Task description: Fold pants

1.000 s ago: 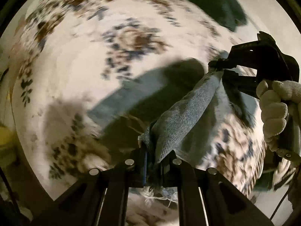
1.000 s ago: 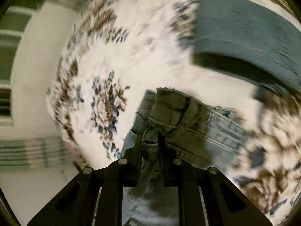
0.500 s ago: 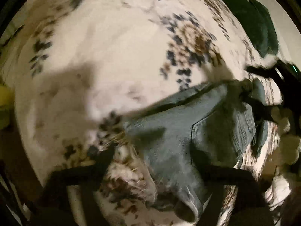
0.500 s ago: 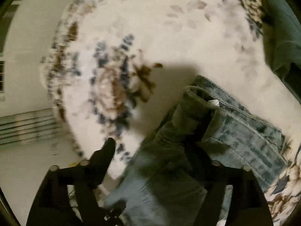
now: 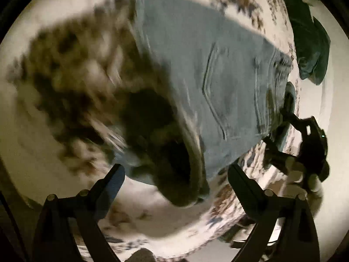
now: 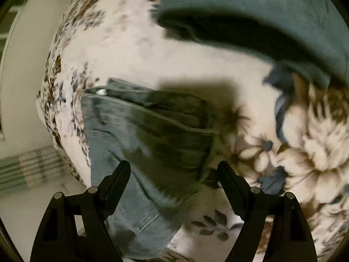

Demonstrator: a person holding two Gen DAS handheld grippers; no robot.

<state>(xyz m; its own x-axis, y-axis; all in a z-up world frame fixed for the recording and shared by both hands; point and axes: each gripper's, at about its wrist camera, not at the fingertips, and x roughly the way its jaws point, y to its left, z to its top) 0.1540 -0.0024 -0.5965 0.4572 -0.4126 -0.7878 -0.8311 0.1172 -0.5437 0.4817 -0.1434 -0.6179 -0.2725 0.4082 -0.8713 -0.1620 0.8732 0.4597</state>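
The folded jeans [image 5: 218, 83] lie on a floral blanket [image 5: 65, 65], filling the center and upper right of the left view. The left hand-held gripper [image 5: 175, 176] is released, fingers spread wide. The right hand-held gripper [image 6: 173, 174] is likewise released above the jeans [image 6: 141, 144]. A dark green garment [image 6: 261, 17] sits upper right.

- The pants [image 6: 139, 135] are matt blue denim with raised stitched seams.
- The blanket [image 6: 135, 50] looks soft, fuzzy, floral-printed cloth.
- The gripper fingers [image 6: 115, 181] are matt black plastic with shiny metal pins.
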